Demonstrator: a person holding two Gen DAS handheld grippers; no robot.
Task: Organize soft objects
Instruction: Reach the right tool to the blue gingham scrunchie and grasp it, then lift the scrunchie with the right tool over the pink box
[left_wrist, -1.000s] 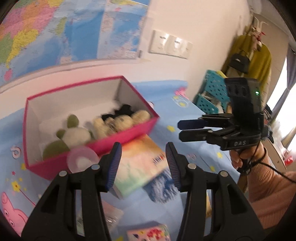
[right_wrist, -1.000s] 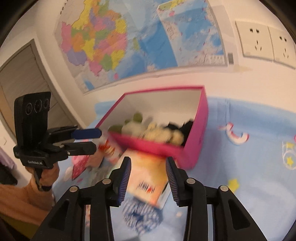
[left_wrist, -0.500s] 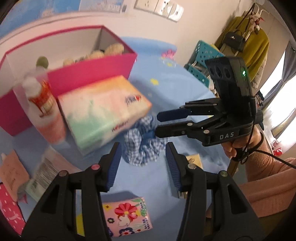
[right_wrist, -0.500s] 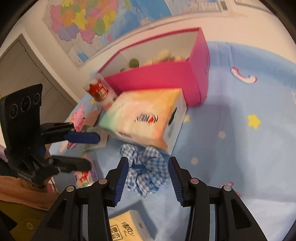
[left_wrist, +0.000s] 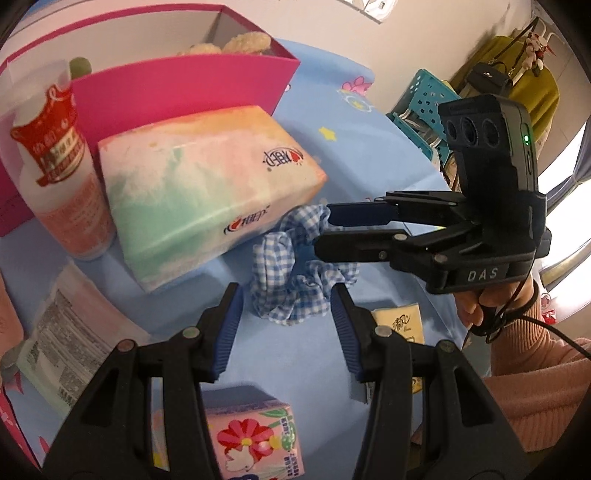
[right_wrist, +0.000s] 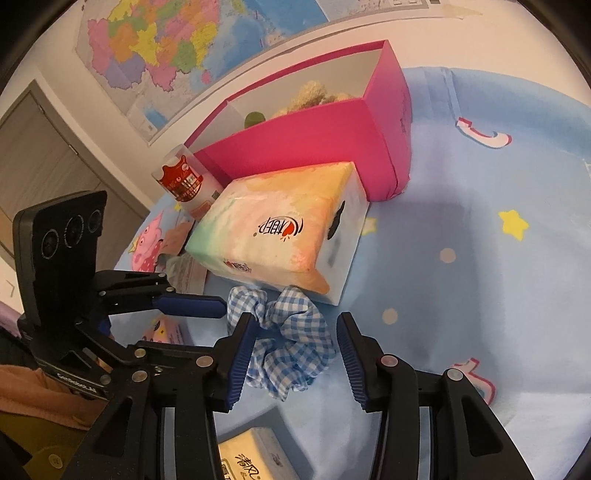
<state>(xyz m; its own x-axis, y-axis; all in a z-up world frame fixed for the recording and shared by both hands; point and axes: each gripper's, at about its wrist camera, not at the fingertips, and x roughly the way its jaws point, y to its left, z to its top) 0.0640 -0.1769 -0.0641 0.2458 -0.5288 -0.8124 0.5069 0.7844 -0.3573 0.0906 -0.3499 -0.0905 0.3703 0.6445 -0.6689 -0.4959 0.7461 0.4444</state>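
1. Left wrist view, left to right: a cup with a red label (left_wrist: 55, 177) stands against the pink box (left_wrist: 177, 92); a tissue pack (left_wrist: 207, 199) lies in front of the box; the blue gingham scrunchie (left_wrist: 295, 280) lies on the blue sheet (left_wrist: 369, 155), touching the pack's near corner.
2. Left gripper (left_wrist: 286, 325): jaws are spread, nothing pinched; the scrunchie sits just ahead of the tips.
3. Right gripper (right_wrist: 295, 354): jaws have just been opening and are parted around the scrunchie's near half, with no pad seen pressing on it.
4. Soft toys are already seen inside the box.
5. Risk: both grippers are converged on 1 item, so finger collision is likely if both close.
6. Risk: a shallow pinch on loose fabric could slip, or the sheet could be caught with it.
7. Risk: the tissue pack could be nudged on lift.
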